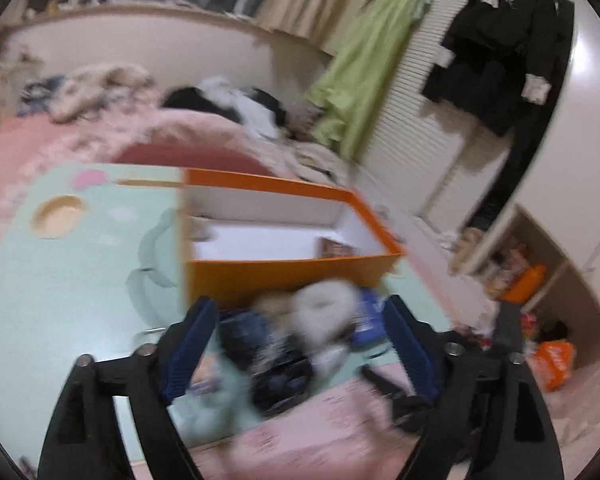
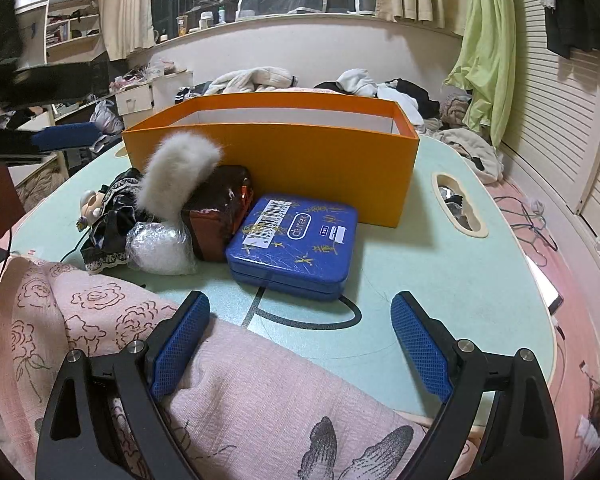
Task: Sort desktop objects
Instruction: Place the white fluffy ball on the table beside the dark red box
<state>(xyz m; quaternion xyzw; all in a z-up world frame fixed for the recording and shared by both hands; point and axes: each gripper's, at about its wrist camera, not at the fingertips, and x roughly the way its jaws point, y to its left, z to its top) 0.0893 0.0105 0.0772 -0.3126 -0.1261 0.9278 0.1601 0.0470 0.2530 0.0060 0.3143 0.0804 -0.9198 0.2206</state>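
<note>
Table (image 2: 440,264): pale green, smooth, rounded edge, with a black curved line drawn on top and an oval hole near the right side.
Box (image 2: 292,160): big, orange outside, white inside, open top, straight flat walls; standing on the table behind the small things.
Blanket (image 2: 240,392): pink, soft, printed with roses; lying over the near edge of the table under the right gripper.
Tin (image 2: 296,240): blue, flat, square with round corners, barcode sticker on top; just in front of the box, touching the brown packet.
Fluffy thing (image 2: 176,176): grey-white fur, curved, leaning on the brown packet.
Brown packet (image 2: 216,216): shiny wrap, blocky shape.
Plastic bundle (image 2: 160,250): clear crinkly wrap, lumpy, beside black lace cloth (image 2: 108,220).
Right gripper (image 2: 300,344): blue bumpy pads spread wide, nothing between them; sharp picture.
Left gripper (image 1: 298,352): pads spread wide above the pile, gripping nothing; very blurry picture.
Only in left view: inside of the box, with a small brown thing (image 1: 334,248) in the near right corner.
Only in right view: writing on the tin, lace, plastic wrap.
</note>
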